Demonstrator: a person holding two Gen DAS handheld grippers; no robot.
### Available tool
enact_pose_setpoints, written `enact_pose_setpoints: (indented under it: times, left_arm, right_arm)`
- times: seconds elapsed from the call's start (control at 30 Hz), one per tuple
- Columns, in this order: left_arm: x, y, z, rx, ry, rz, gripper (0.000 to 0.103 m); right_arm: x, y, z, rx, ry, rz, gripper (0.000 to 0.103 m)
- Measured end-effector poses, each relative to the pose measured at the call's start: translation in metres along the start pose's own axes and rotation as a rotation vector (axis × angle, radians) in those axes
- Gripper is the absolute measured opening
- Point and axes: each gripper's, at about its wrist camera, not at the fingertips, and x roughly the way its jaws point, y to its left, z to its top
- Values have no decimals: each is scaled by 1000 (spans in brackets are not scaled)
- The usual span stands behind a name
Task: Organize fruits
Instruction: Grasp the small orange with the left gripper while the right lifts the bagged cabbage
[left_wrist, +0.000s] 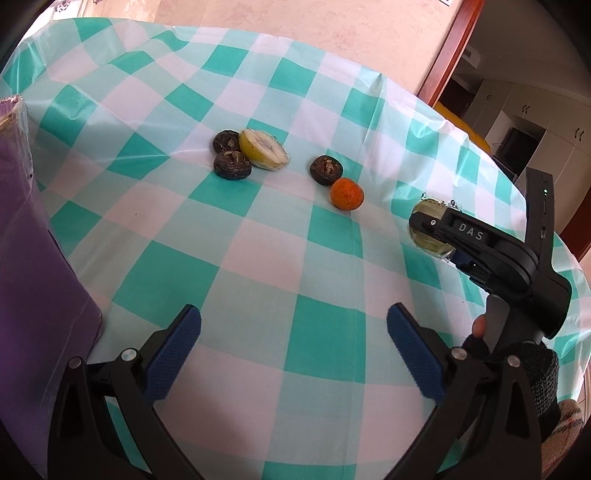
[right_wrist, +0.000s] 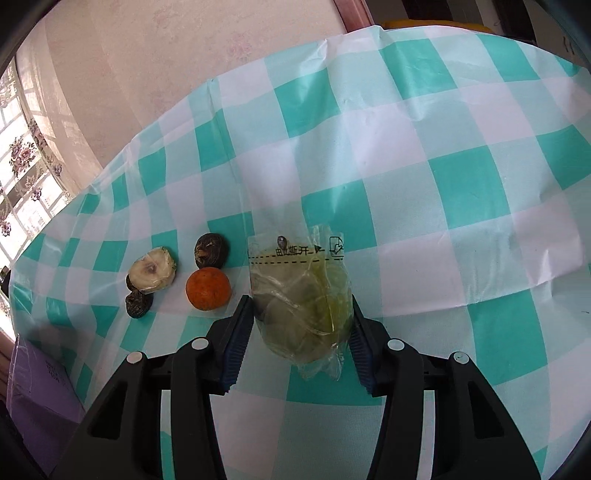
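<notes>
Here my right tongs clamp a wrapped green fruit by both blue pads, lifted off the checked bench. My left tongs gape wide over bare cloth. Left of the held fruit sit an orange, a dark wrinkled fruit just beyond it, and farther left a cut pale fruit touching two dark ones.
</notes>
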Motion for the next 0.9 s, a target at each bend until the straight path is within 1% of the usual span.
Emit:
enact_pose_setpoints:
  times: [0.07, 0.1, 0.2, 0.3, 0.37, 0.53, 0.57, 0.6, 0.63, 0.67, 0.7, 0.77, 0.83, 0.87, 0.9]
  left_arm:
    - [5, 0, 1, -1, 39, -21, 101]
    - [5, 0, 1, -7, 44, -22, 101]
    - [5, -4, 4, -4, 35, 15, 101]
    - [7, -17, 10, 29, -11, 91, 100]
    - [16, -28, 19, 37, -16, 91, 100]
    - [54, -59, 48, 95, -29, 140, 100]
    - [64, -65, 54, 110, -22, 153, 98]
    - [74, -69, 60, 125, -11, 165, 92]
    - [85, -74, 65, 142, 3, 180, 90]
    - [94, -78, 70, 158, 16, 192, 84]
    - [102, -81, 74, 173, 31, 200, 81]
    - [115, -87, 83, 193, 46, 211, 81]
    - [128, -90, 91, 210, 67, 237, 81]
    - [134, -90, 94, 215, 81, 252, 79]
    - [139, -89, 97, 216, 93, 259, 76]
  right_arm:
    - [-16, -13, -13, 17, -5, 0, 49]
    - [-23, -17, -17, 28, -10, 5, 49]
    - [-39, -35, -26, 75, -33, 31, 50]
    - [-52, -46, -30, 109, -49, 51, 50]
    - [-54, -48, -32, 107, -48, 53, 50]
    - [-52, -40, -31, 64, -44, 45, 49]
    - [-51, -40, -31, 65, -44, 51, 47]
    - [-51, -42, -31, 71, -46, 56, 45]
    - [-51, -43, -31, 78, -50, 61, 42]
    - [-50, -44, -31, 83, -50, 65, 42]
    - [-49, -44, -30, 82, -45, 60, 42]
    - [-47, -43, -30, 82, -37, 56, 42]
    - [-45, -43, -29, 85, -33, 59, 42]
    - [-45, -44, -29, 87, -33, 58, 42]
    - [-45, -44, -29, 88, -33, 59, 42]
